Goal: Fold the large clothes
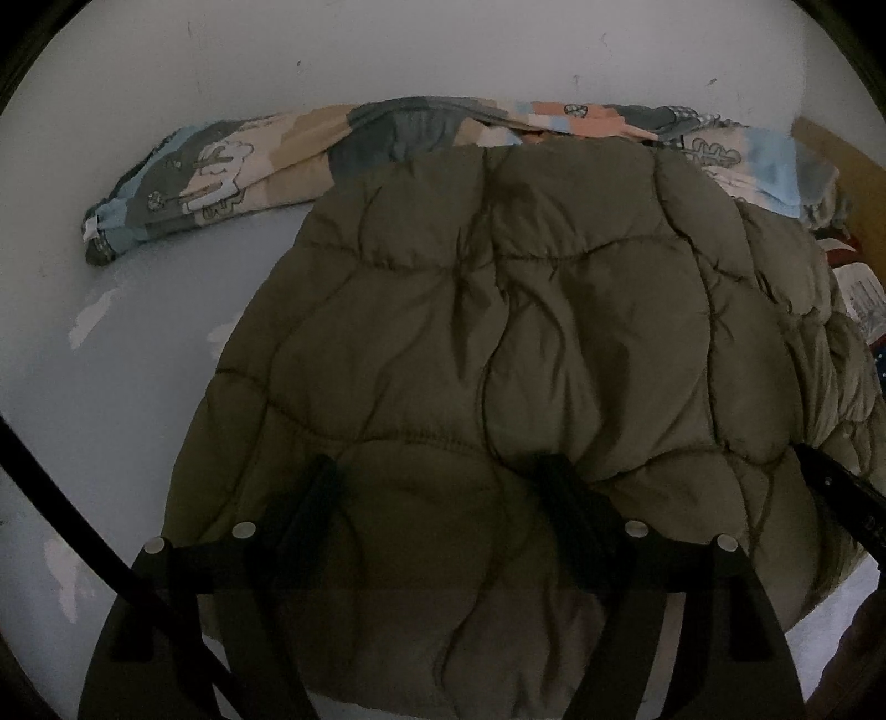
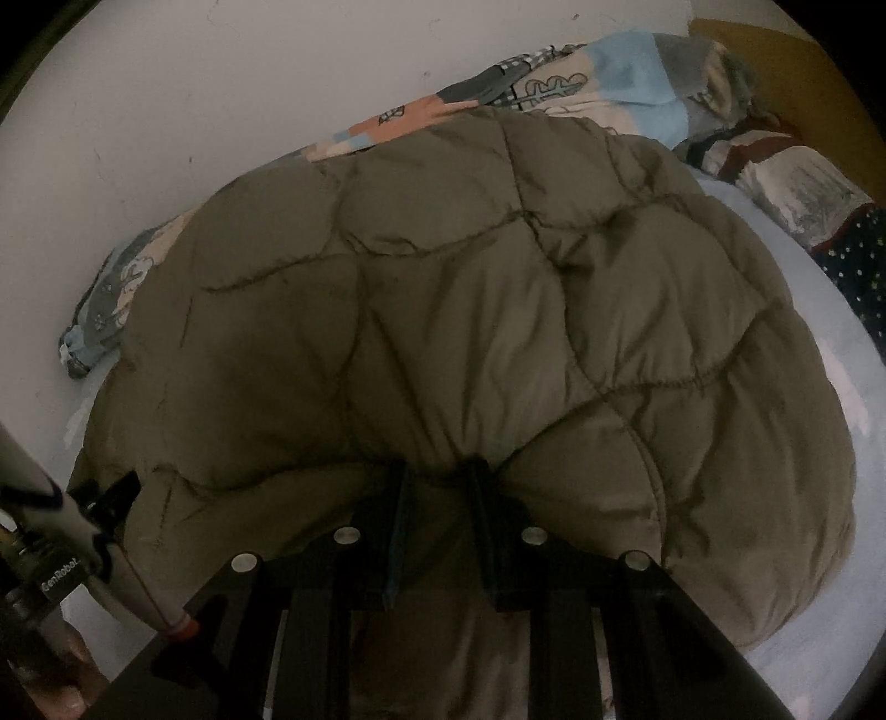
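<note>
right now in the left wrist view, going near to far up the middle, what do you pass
left hand-held gripper → olive quilted jacket → patterned cartoon-print bedding bunched behind it → pale wall

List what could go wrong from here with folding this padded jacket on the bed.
1. The right tool pinches only a small pucker of the olive jacket; the slick, puffy fabric may slip out when lifted.
2. The left tool stands open over the jacket, gripping nothing, so a lift now would likely raise one side only and skew the fold.
3. The jacket's far edge overlaps the patterned blanket; pulling could drag it along.
</note>
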